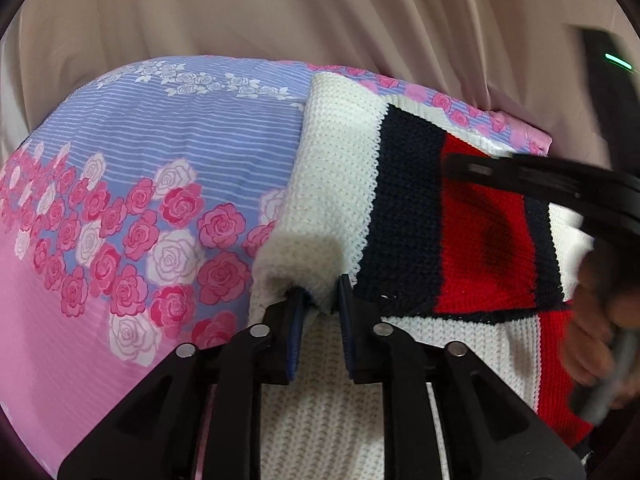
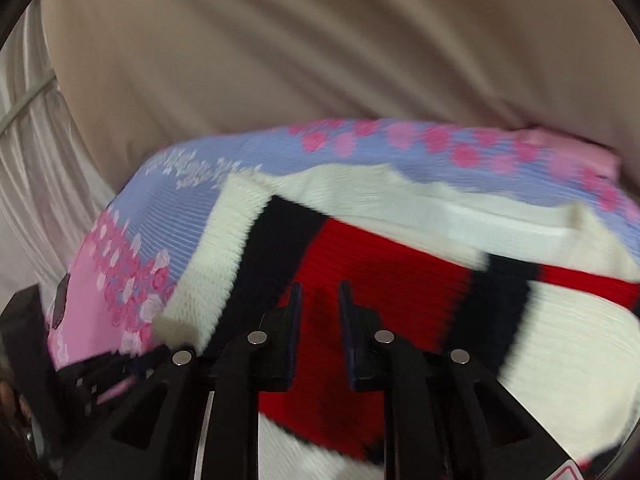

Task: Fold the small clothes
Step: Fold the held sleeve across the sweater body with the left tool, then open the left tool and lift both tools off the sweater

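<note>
bedsheet (image 1: 120, 184), pink and lilac with roses, fills the left of the left wrist frame; tan curtain (image 1: 280, 8) hangs across the top. sweater (image 1: 404, 216), knitted in white, navy and red blocks, lies on the bedsheet from the centre to the right edge of that frame.

sleeve (image 1: 320, 184), white, lies folded in along the left side of the sweater and runs from upper centre down to lower centre. left gripper (image 1: 320, 300) sits at lower centre with the cuff of the sleeve between its fingers; the jaws stand a little apart, and whether the pads press the knit cannot be told. right gripper (image 1: 560, 184) crosses the right of the frame as a dark blurred bar above the red panel, with a hand (image 1: 600, 320) blurred below it at the right edge.

in the right wrist frame the sleeve (image 2: 208, 264) shows at centre left and the sweater (image 2: 392, 272) fills centre and right. right gripper (image 2: 318, 300) hovers at lower centre over the red panel, jaws narrowly apart, nothing between them.

step in hand, by judgement: first sleeve fold, set or nearly set.

next move, by judgement: free the cuff without dragging it, then take the opposite sleeve or side at the right of the frame and fold it in. loose knit may snag on a pad.
</note>
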{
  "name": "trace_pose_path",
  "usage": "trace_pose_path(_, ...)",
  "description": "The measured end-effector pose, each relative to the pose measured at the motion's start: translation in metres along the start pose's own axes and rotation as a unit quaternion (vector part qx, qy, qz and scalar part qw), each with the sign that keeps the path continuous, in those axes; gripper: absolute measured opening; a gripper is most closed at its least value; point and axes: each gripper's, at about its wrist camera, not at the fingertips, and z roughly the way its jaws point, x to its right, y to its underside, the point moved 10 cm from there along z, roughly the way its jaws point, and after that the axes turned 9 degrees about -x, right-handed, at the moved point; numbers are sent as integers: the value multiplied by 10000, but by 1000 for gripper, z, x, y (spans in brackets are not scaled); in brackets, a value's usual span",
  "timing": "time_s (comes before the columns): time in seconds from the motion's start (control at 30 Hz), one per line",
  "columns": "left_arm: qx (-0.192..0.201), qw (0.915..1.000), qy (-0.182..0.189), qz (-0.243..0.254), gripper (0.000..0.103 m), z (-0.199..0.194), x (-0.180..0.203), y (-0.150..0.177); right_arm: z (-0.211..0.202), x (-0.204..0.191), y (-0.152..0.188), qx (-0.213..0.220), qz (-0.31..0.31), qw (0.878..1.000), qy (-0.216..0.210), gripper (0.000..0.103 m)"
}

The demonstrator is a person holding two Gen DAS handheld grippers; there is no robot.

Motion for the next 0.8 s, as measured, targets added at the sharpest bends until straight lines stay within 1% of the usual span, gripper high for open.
trace_pose_path(0.03,11,10000,-8,26,18,0,0,0,15,-3,-7,-65,-12,9999,86,15)
trace_pose_path(0.07,33,10000,-35,80,18,0,-1,0,31,-4,-14,-121,-53,9996,265,14)
trace_pose_path(0.1,52,9999,-62,128,18,1,0,0,40,-3,-17,-158,-81,9992,368,11)
trace_pose_path(0.13,77,9998,-100,176,18,1,0,0,48,-4,-26,-61,-114,9991,408,10)
trace_pose_path(0.2,118,9992,-238,282,18,1,3,0,50,-4,-35,0,-120,9991,415,9)
trace_pose_path(0.3,126,9985,-384,359,18,-3,7,1,43,0,-42,21,73,9992,385,8)
trace_pose_path(0.37,127,9981,-441,410,18,-10,9,5,17,1,-34,214,119,9984,501,13)
trace_pose_path(0.4,140,9977,-490,445,18,-14,10,7,3,1,-29,321,86,9979,558,13)
trace_pose_path(0.43,168,9970,-563,499,18,-19,11,10,-22,2,-14,503,14,9963,690,14)
trace_pose_path(0.47,199,9961,-642,570,18,-25,12,13,-36,4,-5,592,-21,9954,759,17)
trace_pose_path(0.5,213,9956,-679,606,18,-29,13,16,-61,7,16,704,-38,9939,850,18)
trace_pose_path(0.53,235,9952,-692,653,18,-35,16,20,-73,11,27,729,10,9932,904,19)
trace_pose_path(0.63,297,9931,-799,808,19,-53,23,34,-124,36,94,835,320,9897,1121,27)
trace_pose_path(0.67,305,9926,-814,852,20,-61,26,41,-140,45,120,855,430,9875,1254,29)
trace_pose_path(0.7,304,9923,-819,873,20,-66,28,44,-149,50,137,862,519,9857,1349,31)
trace_pose_path(0.77,323,9918,-840,911,23,-77,32,55,-175,64,186,884,787,9804,1577,35)
trace_pose_path(0.8,346,9913,-865,931,26,-84,34,61,-184,68,207,882,903,9788,1615,36)
